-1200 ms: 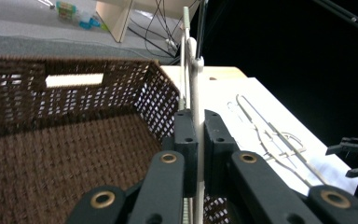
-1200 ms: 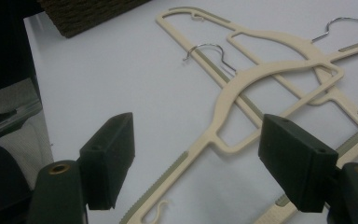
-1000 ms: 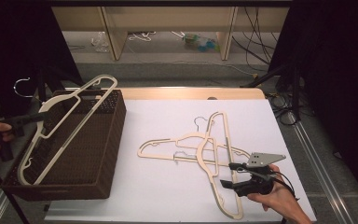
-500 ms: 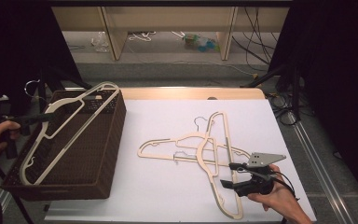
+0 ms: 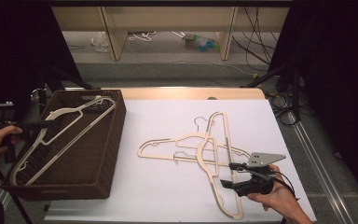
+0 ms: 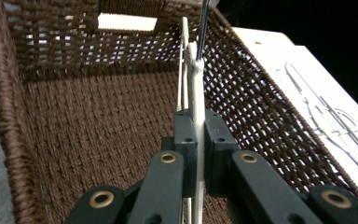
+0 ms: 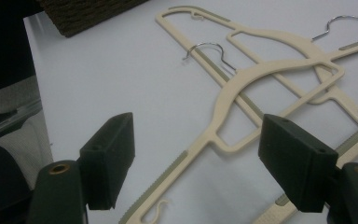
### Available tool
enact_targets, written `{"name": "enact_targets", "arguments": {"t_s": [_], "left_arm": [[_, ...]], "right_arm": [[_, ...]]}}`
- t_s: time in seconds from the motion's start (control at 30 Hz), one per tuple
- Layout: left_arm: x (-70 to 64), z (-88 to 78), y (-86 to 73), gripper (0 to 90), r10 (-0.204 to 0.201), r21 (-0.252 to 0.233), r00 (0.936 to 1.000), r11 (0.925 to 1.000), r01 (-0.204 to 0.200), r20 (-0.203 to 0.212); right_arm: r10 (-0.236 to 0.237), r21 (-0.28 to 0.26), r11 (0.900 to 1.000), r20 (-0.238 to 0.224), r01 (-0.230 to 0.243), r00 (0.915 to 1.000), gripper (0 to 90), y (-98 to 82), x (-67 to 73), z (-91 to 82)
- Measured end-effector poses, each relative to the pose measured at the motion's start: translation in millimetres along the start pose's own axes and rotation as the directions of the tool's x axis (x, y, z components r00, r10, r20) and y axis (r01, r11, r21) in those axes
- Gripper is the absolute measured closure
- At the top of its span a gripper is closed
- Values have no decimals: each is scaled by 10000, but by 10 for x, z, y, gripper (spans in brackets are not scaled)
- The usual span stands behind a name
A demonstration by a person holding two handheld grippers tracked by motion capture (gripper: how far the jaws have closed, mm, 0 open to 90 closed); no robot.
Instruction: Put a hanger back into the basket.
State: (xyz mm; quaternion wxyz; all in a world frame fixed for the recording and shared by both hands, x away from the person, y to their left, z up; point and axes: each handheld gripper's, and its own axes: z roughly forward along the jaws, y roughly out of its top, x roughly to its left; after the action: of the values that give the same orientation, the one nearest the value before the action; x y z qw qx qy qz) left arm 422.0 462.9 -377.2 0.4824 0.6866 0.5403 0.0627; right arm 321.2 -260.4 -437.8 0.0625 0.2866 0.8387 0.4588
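Cream hanger clamped in left hand-held gripper (inside basket).

High view overhead, facing forward; claw views close, sharing basket and hangers.

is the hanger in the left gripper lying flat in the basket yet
No. The hanger slants over the basket, clamped by the left gripper.

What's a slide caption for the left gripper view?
Left gripper clamped on a cream hanger above the brown wicker basket.
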Motion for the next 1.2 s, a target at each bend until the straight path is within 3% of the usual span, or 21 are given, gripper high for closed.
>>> {"name": "enact_targets", "arguments": {"t_s": [0.07, 0.13, 0.2, 0.27, 0.33, 0.4, 0.43, 0.5, 0.63, 0.77, 0.9, 0.97, 1.0, 1.1, 1.2], "left_arm": [[-6, 23, 6, 839, -62, 14, 9999, 10000, 62, -123], [-12, 15, 23, 777, -185, -173, 9986, 9997, 176, -504], [-32, 2, 32, 767, 53, 119, 9967, 9999, -43, -813], [-73, -13, 53, 706, 320, 402, 9893, 9988, -266, -1420], [-124, -51, 78, 630, 291, 217, 9861, 9994, -259, -1637], [-211, -91, 110, 556, 452, 66, 9784, 9990, -448, -2018], [-260, -111, 126, 526, 479, -6, 9788, 9988, -490, -1990], [-368, -134, 144, 483, 429, -224, 9817, 9986, -478, -1853], [-587, -186, 138, 411, 761, -532, 9845, 9949, -855, -1583], [-833, -230, 98, 378, 960, -997, 9905, 9894, -1057, -980], [-1123, -264, 34, 355, 1308, -1200, 9893, 9832, -1379, -645], [-1294, -278, -10, 355, 1211, -1549, 9925, 9809, -1173, 155], [-1381, -275, -37, 355, 1194, -1620, 9916, 9807, -1099, 504], [-1645, -240, -141, 356, 1441, -1752, 9840, 9766, -1245, 1043], [-1889, -164, -260, 356, 2009, -1655, 9723, 9696, -1800, 1192]], "right_arm": [[5, 6, 10000, 11, -6, 10000, 280, -1, -1, 0], [-58, -45, 10000, 46, 59, 10000, 280, -4, -6, 3], [-43, -28, 10000, 19, 43, 10000, 280, -4, -9, 0], [-48, -51, 10000, 11, 48, 10000, 280, -3, -8, 1], [1, -57, 10000, -6, -2, 10000, 280, -2, -6, 4], [127, -34, 9999, -21, -127, 9999, 280, 2, 0, 5], [156, -23, 9999, 23, -156, 9999, 279, 4, 2, 9], [136, -10, 9999, 135, -136, 9998, 279, 5, 1, 26], [207, 140, 9997, 241, -211, 9995, 278, 20, 10, 26], [348, 164, 9992, 391, -355, 9986, 275, 21, 4, 68], [477, 316, 9983, 426, -491, 9980, 274, 41, 18, 111], [399, 310, 9987, 526, -416, 9978, 274, 48, 23, 150], [490, 431, 9978, 493, -512, 9976, 274, 57, 32, 160], [393, 486, 9980, 488, -417, 9980, 262, 78, 43, 209], [418, 563, 9974, 548, -448, 9976, 262, 106, 49, 252]]}}
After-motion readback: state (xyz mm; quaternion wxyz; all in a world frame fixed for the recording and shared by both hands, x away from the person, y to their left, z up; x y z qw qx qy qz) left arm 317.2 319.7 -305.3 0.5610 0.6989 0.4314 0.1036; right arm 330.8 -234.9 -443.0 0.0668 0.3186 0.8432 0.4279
